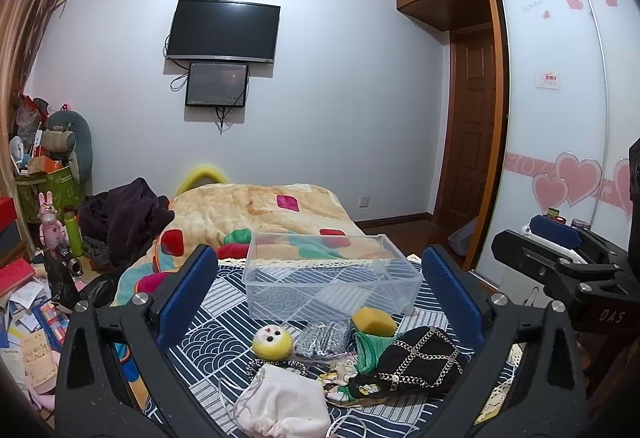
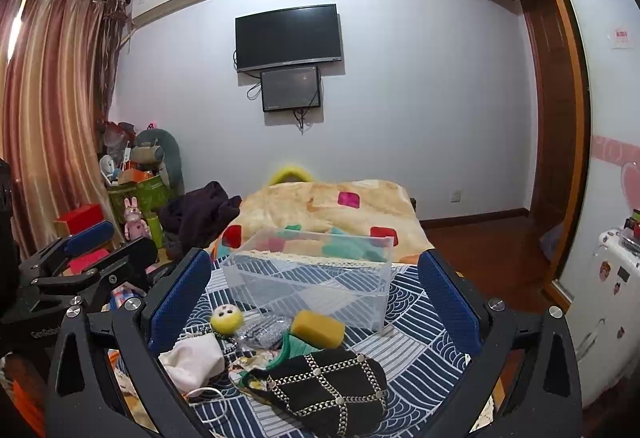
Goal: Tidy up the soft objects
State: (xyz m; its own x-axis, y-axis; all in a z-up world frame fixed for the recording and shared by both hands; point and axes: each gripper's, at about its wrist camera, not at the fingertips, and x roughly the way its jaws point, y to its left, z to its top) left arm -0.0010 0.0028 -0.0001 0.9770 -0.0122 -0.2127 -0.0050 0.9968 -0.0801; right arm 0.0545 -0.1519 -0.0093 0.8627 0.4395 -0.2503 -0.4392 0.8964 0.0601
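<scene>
I held my left hand-held gripper (image 1: pixel 316 294) and my right hand-held gripper (image 2: pixel 314 292) up over the bed, both with their blue pads spread wide and nothing between them. I think I kept them wide so I could pick which soft thing to grab first.

Closest to me lay the white drawstring pouch (image 1: pixel 280 404), on the left of the pile. Just beside it on the right was the black bag with the chain pattern (image 2: pixel 328 386), lying flat and partly over a green cloth (image 1: pixel 370 348). A little farther sat the yellow fuzzy ball with a face (image 1: pixel 273 343), the silver glitter pouch (image 1: pixel 322 338) and the yellow sponge (image 2: pixel 318 328), all bunched close together. They were all still out on the blue patterned cloth (image 2: pixel 420 322), so none had been put away.

Behind the pile stood the clear plastic bin (image 1: pixel 332 274), with nothing in it and its top open. I think it stood so near the pile so each trip could be short.

Farther back the bed carried an orange blanket (image 1: pixel 256 202) with bright squares.
</scene>
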